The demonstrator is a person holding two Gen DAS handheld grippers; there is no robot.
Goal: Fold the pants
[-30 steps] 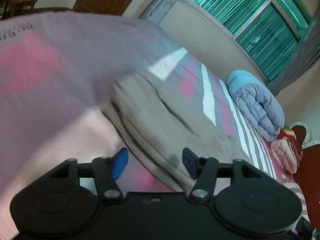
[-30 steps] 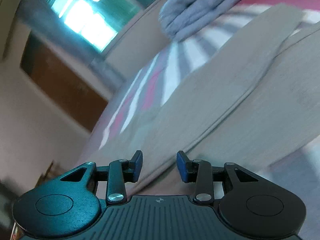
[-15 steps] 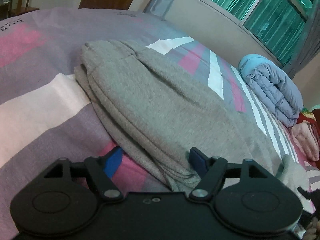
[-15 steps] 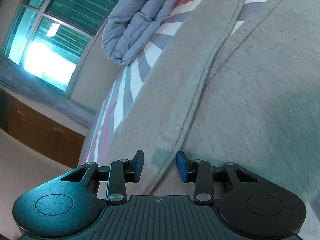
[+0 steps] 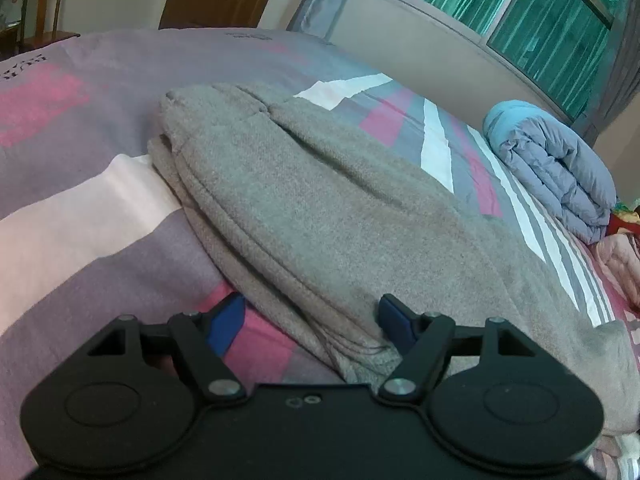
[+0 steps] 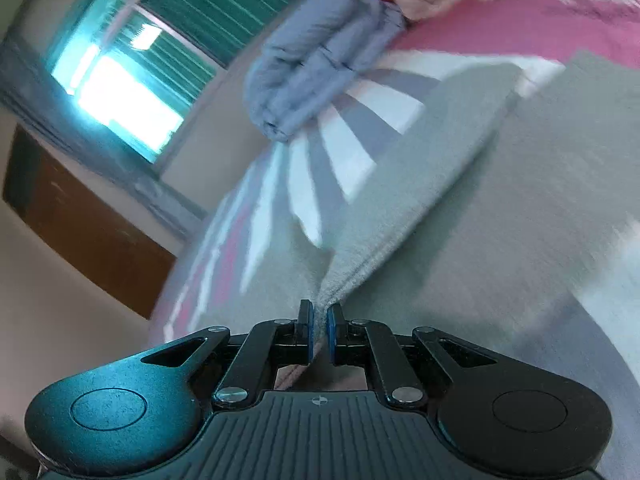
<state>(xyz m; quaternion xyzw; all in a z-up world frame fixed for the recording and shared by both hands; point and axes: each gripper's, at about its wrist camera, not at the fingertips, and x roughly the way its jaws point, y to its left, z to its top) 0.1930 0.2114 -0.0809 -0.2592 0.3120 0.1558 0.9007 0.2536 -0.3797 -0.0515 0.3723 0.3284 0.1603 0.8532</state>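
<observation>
Pants: grey sweatpants, lying flat on the striped bedspread, already doubled leg-on-leg by the look of the stacked edges. Waistband end points twd the far side of bed; nearer end runs under both tools.
Left claw: wide apart, not gripping. One blue pad rests on bare sheet, the other on top of the cloth; the layered side edge sits between them.
Right claw: clenched on a thin ridge of the pants' seam edge, fabric pinched up btw the pads. View is blurred, so can't tell how many layers it's got.
Fabric feel: soft, thick fleece/knit, limp, no stiffness. Prob medium weight, will sag and drape once lifted. Not slippery, not fragile; pads should bite fine.
Where to grab: at the stacked edge, all layers together, else the lower leg trails behind. Left needs to close on its edge to match the right.
Nearby: rolled blue quilt well apart by the window, no obstruction.
</observation>
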